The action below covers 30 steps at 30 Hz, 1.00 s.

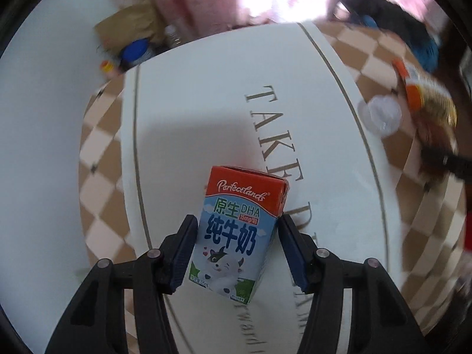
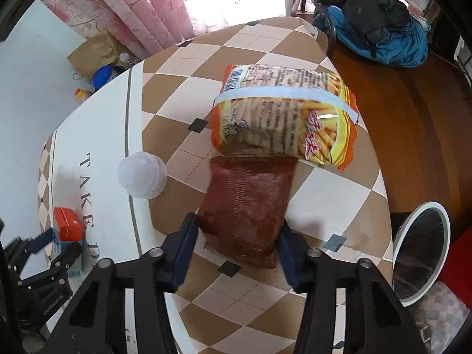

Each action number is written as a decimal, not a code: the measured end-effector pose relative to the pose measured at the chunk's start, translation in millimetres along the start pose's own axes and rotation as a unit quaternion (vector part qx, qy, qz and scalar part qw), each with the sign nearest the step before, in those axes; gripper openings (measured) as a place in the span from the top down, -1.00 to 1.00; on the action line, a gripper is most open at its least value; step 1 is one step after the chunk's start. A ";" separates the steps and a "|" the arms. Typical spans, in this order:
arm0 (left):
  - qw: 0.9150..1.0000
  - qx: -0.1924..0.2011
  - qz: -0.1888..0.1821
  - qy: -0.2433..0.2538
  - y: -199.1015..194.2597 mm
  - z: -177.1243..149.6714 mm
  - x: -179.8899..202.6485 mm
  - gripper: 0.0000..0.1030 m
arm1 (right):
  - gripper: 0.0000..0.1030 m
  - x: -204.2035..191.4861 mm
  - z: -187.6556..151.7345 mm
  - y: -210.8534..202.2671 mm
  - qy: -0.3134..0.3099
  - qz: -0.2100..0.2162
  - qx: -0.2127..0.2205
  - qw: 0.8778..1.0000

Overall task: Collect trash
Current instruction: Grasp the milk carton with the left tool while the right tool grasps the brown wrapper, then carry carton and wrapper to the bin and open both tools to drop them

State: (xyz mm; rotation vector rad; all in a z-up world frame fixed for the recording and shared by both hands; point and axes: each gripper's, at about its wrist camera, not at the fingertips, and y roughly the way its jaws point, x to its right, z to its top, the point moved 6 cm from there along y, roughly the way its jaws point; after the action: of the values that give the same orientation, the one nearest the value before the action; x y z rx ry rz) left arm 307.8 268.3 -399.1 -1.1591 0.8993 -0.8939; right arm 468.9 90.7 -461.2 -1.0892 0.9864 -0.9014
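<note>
My left gripper (image 1: pixel 236 233) is shut on a small milk carton (image 1: pixel 236 230) with a red top and a cartoon cow, held upright over the white table runner (image 1: pixel 206 118). The carton also shows at the far left of the right wrist view (image 2: pixel 66 227), held by the left gripper (image 2: pixel 56 247). My right gripper (image 2: pixel 236 233) is shut on a yellow and orange snack bag (image 2: pixel 283 118), gripping its dark reddish lower end (image 2: pixel 247 206). The bag hangs above the checkered tablecloth (image 2: pixel 183 94). In the left wrist view the bag (image 1: pixel 427 103) is blurred at the right.
A small translucent white cup (image 2: pixel 141 175) lies on the tablecloth by the runner's edge, also in the left wrist view (image 1: pixel 380 115). A round white-rimmed bin (image 2: pixel 421 253) stands off the table's right side. A blue and black bag (image 2: pixel 377 20) rests on the wooden floor. A paper bag (image 2: pixel 94 50) and bottles lie by pink curtains.
</note>
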 end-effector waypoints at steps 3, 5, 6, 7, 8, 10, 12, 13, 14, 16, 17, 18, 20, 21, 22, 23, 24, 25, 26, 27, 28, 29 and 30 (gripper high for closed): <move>0.999 0.014 0.002 -0.045 -8.8 -10.0 -4.7 -0.04 | 0.17 -1.7 -3.1 -3.1 -0.007 0.004 0.002 1.000; 0.996 0.031 0.008 -0.079 -18.8 -19.6 -6.5 -0.04 | 0.28 -6.1 -6.9 -7.4 -0.019 0.012 0.008 1.000; 0.995 0.037 0.010 -0.093 -24.1 -24.3 -5.9 -0.04 | 0.29 -8.2 -8.2 -9.0 -0.022 0.016 0.009 1.000; 0.994 0.041 0.011 -0.100 -26.0 -22.9 -8.7 -0.04 | 0.29 -9.9 -11.5 -11.8 -0.025 0.020 0.011 0.999; 0.992 0.048 0.013 -0.113 -31.5 -28.8 -8.7 -0.04 | 0.29 -11.1 -15.4 -15.3 -0.026 0.028 0.012 0.999; 0.990 0.058 0.012 -0.130 -38.7 -37.6 -9.5 -0.04 | 0.29 -13.9 -23.4 -21.7 -0.029 0.038 0.013 0.999; 0.987 0.070 0.012 -0.141 -44.3 -40.7 -11.3 -0.04 | 0.29 -15.2 -32.6 -31.4 -0.035 0.044 0.018 0.998; 0.987 0.077 0.012 -0.143 -49.0 -40.6 -12.2 -0.04 | 0.29 -15.8 -37.1 -36.5 -0.039 0.047 0.021 0.998; 0.986 0.086 0.012 -0.144 -57.6 -43.0 -10.6 -0.04 | 0.29 -14.9 -43.0 -42.7 -0.043 0.050 0.025 0.998; 0.984 0.104 0.015 -0.142 -77.4 -48.6 -5.0 -0.04 | 0.29 -13.8 -53.8 -54.5 -0.051 0.052 0.034 0.997; 0.984 0.113 0.015 -0.139 -87.1 -48.6 -2.7 -0.04 | 0.29 -11.3 -61.1 -63.1 -0.053 0.055 0.039 0.996; 0.983 0.121 0.014 -0.137 -99.9 -52.7 1.4 -0.04 | 0.29 -12.0 -66.7 -69.5 -0.054 0.058 0.041 0.996; 0.982 0.138 0.013 -0.129 -121.9 -57.4 13.6 -0.04 | 0.29 -6.6 -77.1 -87.7 -0.053 0.067 0.051 0.995; 0.982 0.143 0.011 -0.126 -128.6 -58.9 20.7 -0.04 | 0.29 -3.8 -82.0 -96.8 -0.052 0.072 0.056 0.994; 0.981 0.150 0.009 -0.122 -140.2 -62.4 29.7 -0.04 | 0.29 0.6 -87.0 -107.2 -0.050 0.080 0.061 0.994; 0.981 0.158 0.002 -0.115 -154.3 -65.7 42.5 -0.04 | 0.29 5.7 -91.8 -118.8 -0.045 0.090 0.065 0.993; 0.980 0.164 -0.003 -0.111 -162.9 -66.9 51.7 -0.04 | 0.29 10.0 -95.7 -128.7 -0.042 0.097 0.068 0.992; 0.980 0.168 -0.008 -0.109 -168.0 -67.7 58.1 -0.04 | 0.29 14.5 -99.4 -140.5 -0.042 0.102 0.075 0.991; 0.979 0.175 -0.016 -0.104 -179.3 -70.2 70.7 -0.04 | 0.29 20.8 -102.3 -154.9 -0.042 0.105 0.085 0.990; 0.978 0.182 -0.025 -0.101 -190.1 -72.4 83.9 -0.04 | 0.29 25.7 -104.9 -166.3 -0.040 0.109 0.093 0.989; 0.977 0.185 -0.032 -0.099 -195.0 -73.0 91.9 -0.03 | 0.29 35.9 -107.7 -183.4 -0.037 0.114 0.105 0.987; 0.976 0.189 -0.044 -0.095 -204.2 -74.0 105.8 -0.03 | 0.29 45.5 -108.7 -197.4 -0.034 0.116 0.115 0.986; 0.976 0.193 -0.051 -0.092 -210.4 -74.0 116.2 -0.03 | 0.29 53.2 -110.3 -207.6 -0.031 0.118 0.124 0.985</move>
State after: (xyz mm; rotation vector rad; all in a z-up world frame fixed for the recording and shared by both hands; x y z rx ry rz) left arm 260.2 99.9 -218.5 -0.9364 0.4906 -0.9767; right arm 360.1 -36.5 -287.7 -0.7682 0.9039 -0.7685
